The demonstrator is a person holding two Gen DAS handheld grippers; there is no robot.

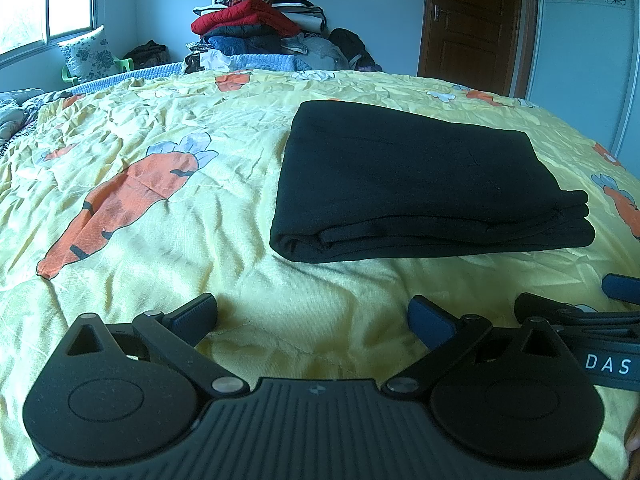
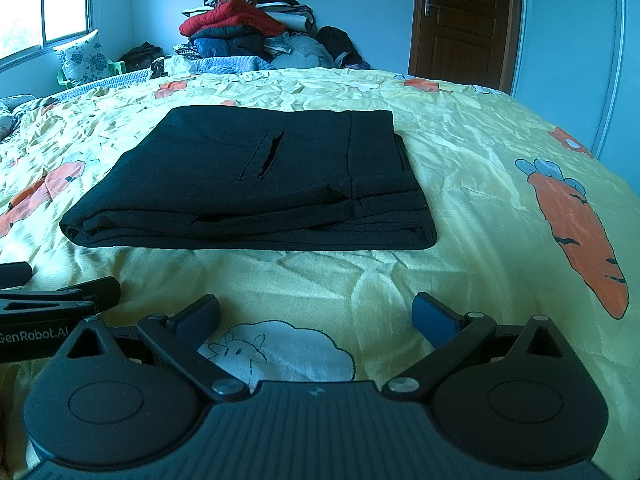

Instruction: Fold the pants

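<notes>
Both grippers hover low over the bed, side by side, and hold nothing. Left gripper [image 1: 312, 316] has its jaws spread wide over bare yellow quilt [image 1: 160, 240]; right gripper [image 2: 316, 314] is just as wide, above a printed sheep [image 2: 280, 350]. Ahead of them, apart from both, the black pants [image 2: 248, 184] lie folded into a flat rectangle on the quilt, pocket slit up. Beyond the bed a clothes pile [image 2: 240, 24] stands against the wall.

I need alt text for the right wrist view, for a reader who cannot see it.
Black pants, folded into a flat rectangle, lie on a yellow bedspread printed with carrots. The open right gripper hovers in front, touching nothing; part of the left gripper shows at the left edge. A clothes pile and wooden door stand behind.
</notes>
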